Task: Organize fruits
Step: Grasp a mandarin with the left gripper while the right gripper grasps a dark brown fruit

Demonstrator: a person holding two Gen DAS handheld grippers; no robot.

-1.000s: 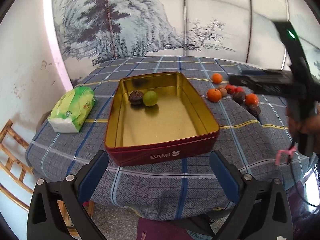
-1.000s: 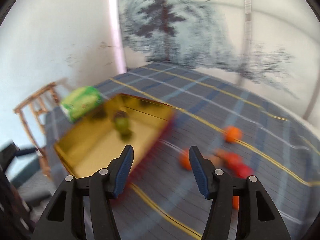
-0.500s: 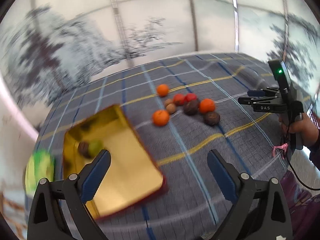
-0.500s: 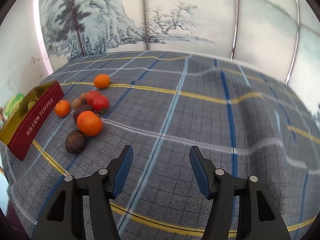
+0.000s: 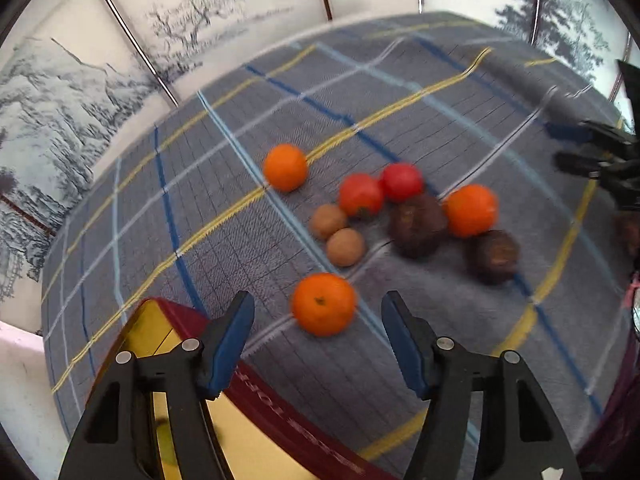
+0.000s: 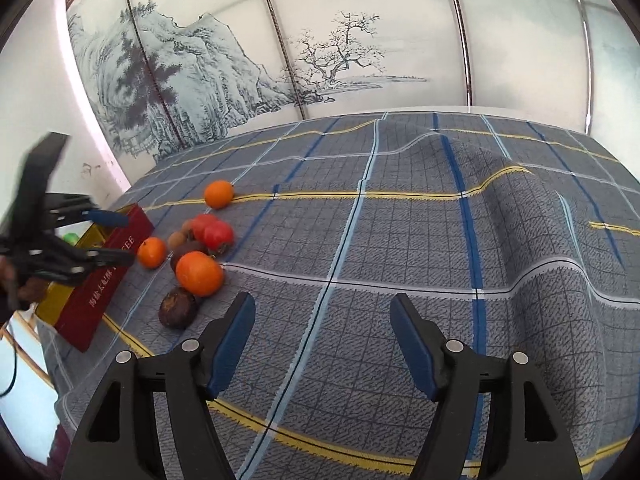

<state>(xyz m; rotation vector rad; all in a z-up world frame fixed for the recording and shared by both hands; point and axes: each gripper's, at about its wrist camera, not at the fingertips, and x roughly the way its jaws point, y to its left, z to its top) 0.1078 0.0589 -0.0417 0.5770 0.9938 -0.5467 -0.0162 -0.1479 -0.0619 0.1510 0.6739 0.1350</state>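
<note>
A cluster of fruit lies on the plaid cloth: three oranges, two red tomatoes, two small tan fruits and two dark brown fruits. My left gripper is open, with the nearest orange just ahead between its fingertips. The red tin with a gold inside is under its left finger. My right gripper is open and empty over bare cloth, right of a dark fruit and an orange. The left gripper also shows there, over the tin.
A painted folding screen stands behind the table. The cloth has raised folds at the right. A green fruit shows inside the tin. The table edge drops off at the lower left in the right wrist view.
My left gripper has swung from in front of the tin to over its corner, close to the nearest orange. My right gripper has turned away from the tin and settled right of the fruit.
</note>
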